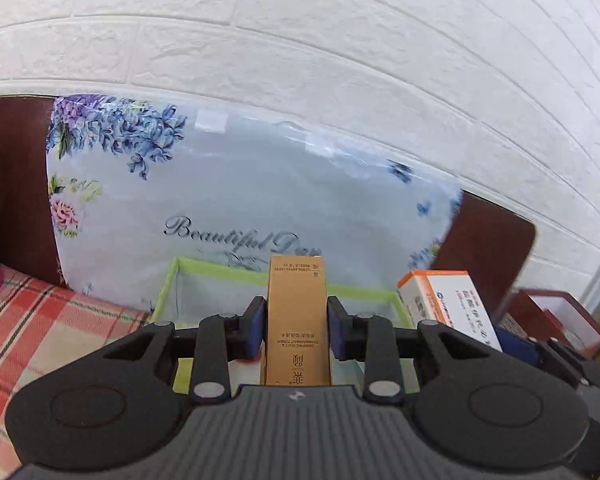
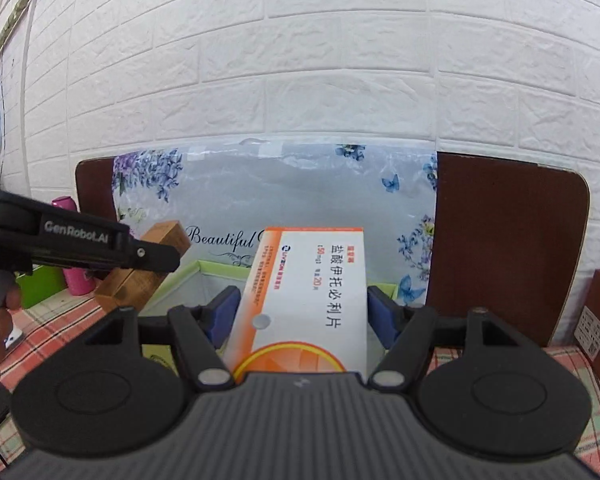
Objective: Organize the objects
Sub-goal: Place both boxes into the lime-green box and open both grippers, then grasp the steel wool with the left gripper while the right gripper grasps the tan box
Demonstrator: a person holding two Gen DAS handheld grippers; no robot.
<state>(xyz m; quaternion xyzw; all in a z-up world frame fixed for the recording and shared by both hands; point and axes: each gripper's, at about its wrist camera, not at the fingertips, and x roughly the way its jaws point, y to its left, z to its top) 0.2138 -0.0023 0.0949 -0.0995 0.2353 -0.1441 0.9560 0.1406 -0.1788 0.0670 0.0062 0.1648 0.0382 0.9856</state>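
The slim golden cardboard carton (image 1: 298, 320), light but crushable, sits clamped by its long sides in the left gripper (image 1: 297, 326); the white-and-orange medicine box (image 2: 308, 300) likewise in the right gripper (image 2: 302, 316), both above the green-rimmed fabric bin (image 1: 168, 292).

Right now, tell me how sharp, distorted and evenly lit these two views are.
Left wrist view: fisheye bends the brick wall into arcs; the gold box reads sharp, the right edge smears. Right wrist view: similar bowing, black corners; the white and orange box print is crisp, glare on the floral sheet; lighting is soft and even.
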